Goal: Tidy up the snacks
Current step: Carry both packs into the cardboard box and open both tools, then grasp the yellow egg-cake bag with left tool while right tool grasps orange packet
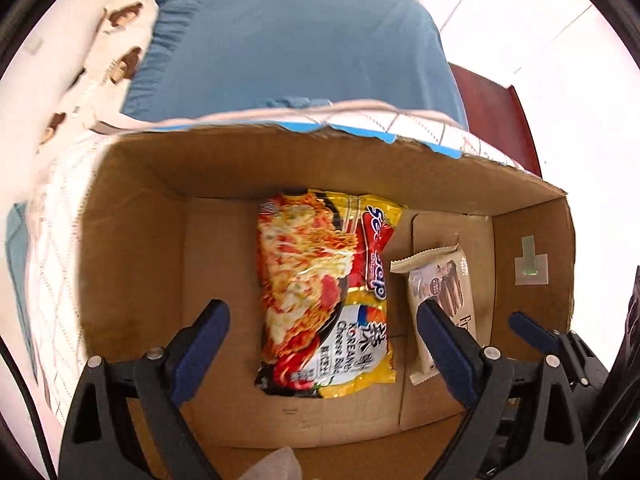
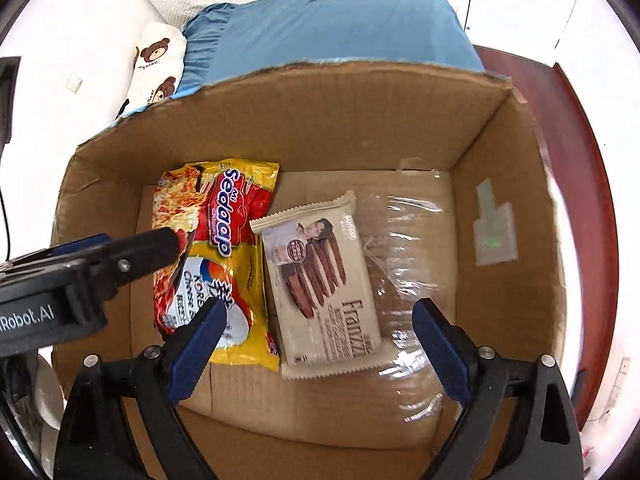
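An open cardboard box [image 1: 136, 216] [image 2: 320, 128] holds two snacks flat on its floor. A yellow-and-red instant noodle packet [image 1: 316, 272] [image 2: 224, 216] lies left of a beige chocolate wafer pack [image 1: 440, 280] [image 2: 320, 280]. My left gripper [image 1: 320, 308] hangs open over the noodle packet, its blue pads clear of it on both sides. My right gripper [image 2: 320, 306] hangs open over the wafer pack, with its pads away from the wrapper. In the right wrist view, one black finger [image 2: 152, 244] of the left gripper reaches across the noodle packet.
The box stands on white quilted bedding [image 1: 60, 208]. A blue pillow [image 1: 288, 40] [image 2: 328, 28] and a bear-print cloth [image 2: 156, 64] lie behind it. A dark red wooden edge [image 2: 576, 152] runs along the right. Clear tape [image 2: 416, 240] covers the box floor's bare right part.
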`<control>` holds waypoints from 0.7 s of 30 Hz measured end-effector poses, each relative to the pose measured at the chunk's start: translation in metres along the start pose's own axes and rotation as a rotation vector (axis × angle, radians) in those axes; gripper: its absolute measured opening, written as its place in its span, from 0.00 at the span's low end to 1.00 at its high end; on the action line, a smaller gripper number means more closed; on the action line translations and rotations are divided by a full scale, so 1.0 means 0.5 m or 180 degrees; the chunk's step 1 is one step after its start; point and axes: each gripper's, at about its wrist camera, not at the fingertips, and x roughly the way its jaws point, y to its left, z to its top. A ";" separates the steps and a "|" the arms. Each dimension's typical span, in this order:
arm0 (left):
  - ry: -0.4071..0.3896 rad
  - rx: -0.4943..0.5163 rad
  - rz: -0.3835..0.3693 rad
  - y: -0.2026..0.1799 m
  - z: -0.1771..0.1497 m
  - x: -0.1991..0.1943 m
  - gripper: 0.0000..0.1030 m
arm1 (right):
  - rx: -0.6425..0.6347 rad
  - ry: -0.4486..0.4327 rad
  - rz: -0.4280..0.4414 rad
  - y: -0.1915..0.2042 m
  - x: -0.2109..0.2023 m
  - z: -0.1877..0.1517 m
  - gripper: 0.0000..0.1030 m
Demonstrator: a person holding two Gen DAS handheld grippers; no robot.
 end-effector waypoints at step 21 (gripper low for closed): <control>-0.1238 0.0270 0.0217 0.025 -0.237 -0.273 0.93 | -0.0168 -0.0955 -0.0068 0.056 -0.355 -0.244 0.93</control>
